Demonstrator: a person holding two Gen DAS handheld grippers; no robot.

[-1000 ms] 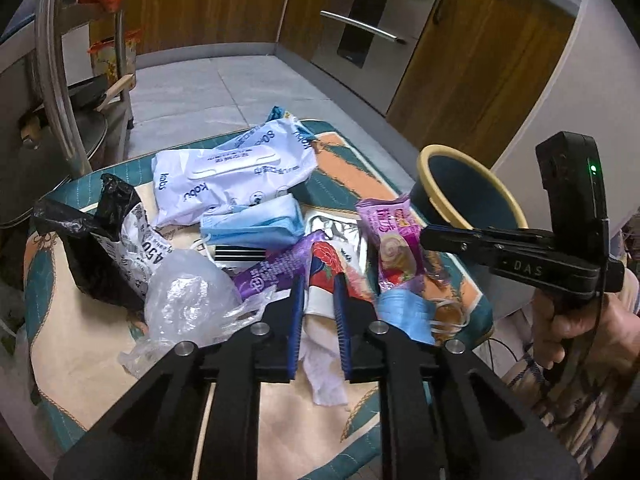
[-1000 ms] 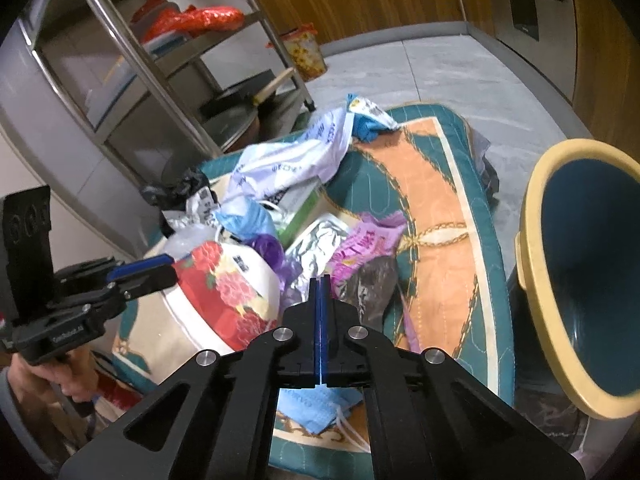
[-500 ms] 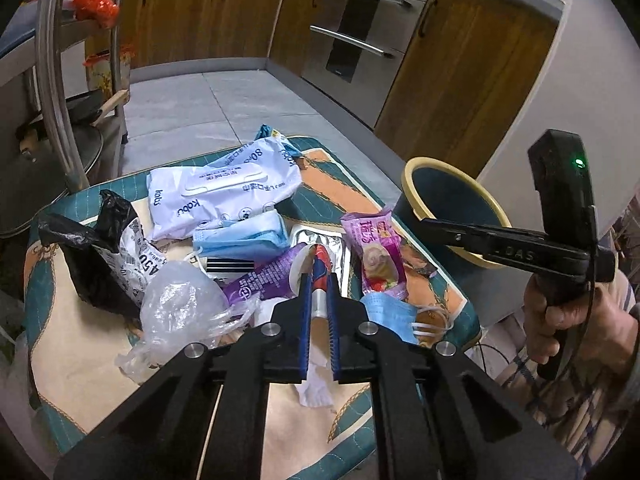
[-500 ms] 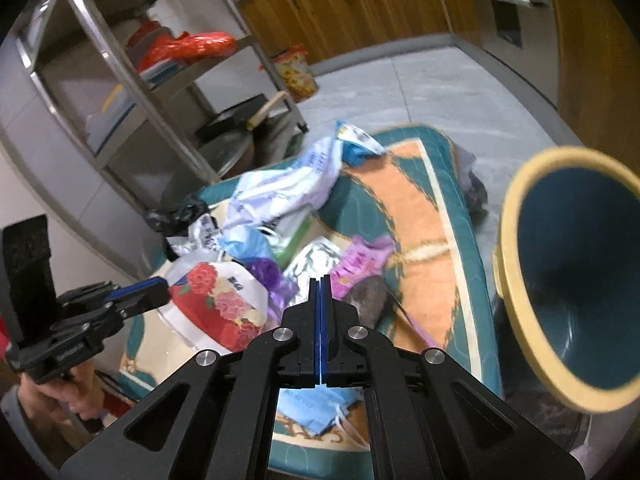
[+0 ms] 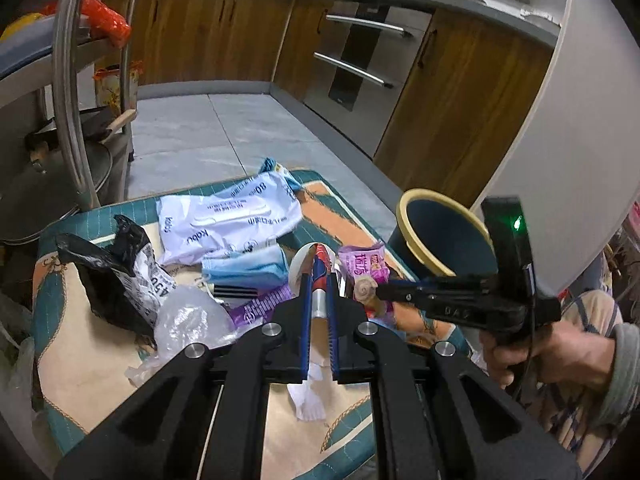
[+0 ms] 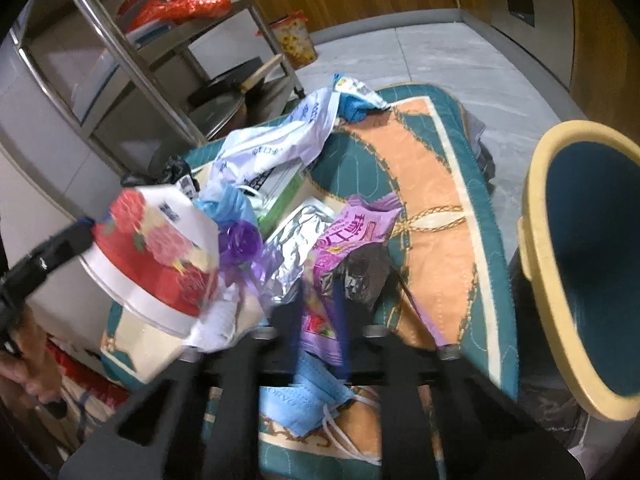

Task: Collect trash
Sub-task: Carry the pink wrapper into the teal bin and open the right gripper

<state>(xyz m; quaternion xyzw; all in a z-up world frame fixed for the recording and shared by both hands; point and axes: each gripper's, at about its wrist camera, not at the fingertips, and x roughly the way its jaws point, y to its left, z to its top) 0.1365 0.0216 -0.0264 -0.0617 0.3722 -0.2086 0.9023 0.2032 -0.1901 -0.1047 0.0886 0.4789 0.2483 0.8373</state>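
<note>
Paper cup [image 5: 316, 276] edge-on, mostly hidden, clamped in left gripper [image 5: 319, 300]. Right gripper [image 6: 320, 312] blurred, now parted; was together 0.5 s ago.

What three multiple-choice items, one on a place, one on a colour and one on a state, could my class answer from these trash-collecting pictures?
1. Where is the bin?
A) on the shelf rack
B) beside the table, off it
C) on the cloth among the trash

2. What colour is the bin's rim?
A) red
B) green
C) yellow

3. What is the left tool doing?
A) gripping the floral paper cup
B) lying open on the floor
C) gripping a face mask

Answers: 1 B, it sits past the table's edge; 2 C, a yellow band rings the blue inside; 3 A, both fingers press the cup.
</note>
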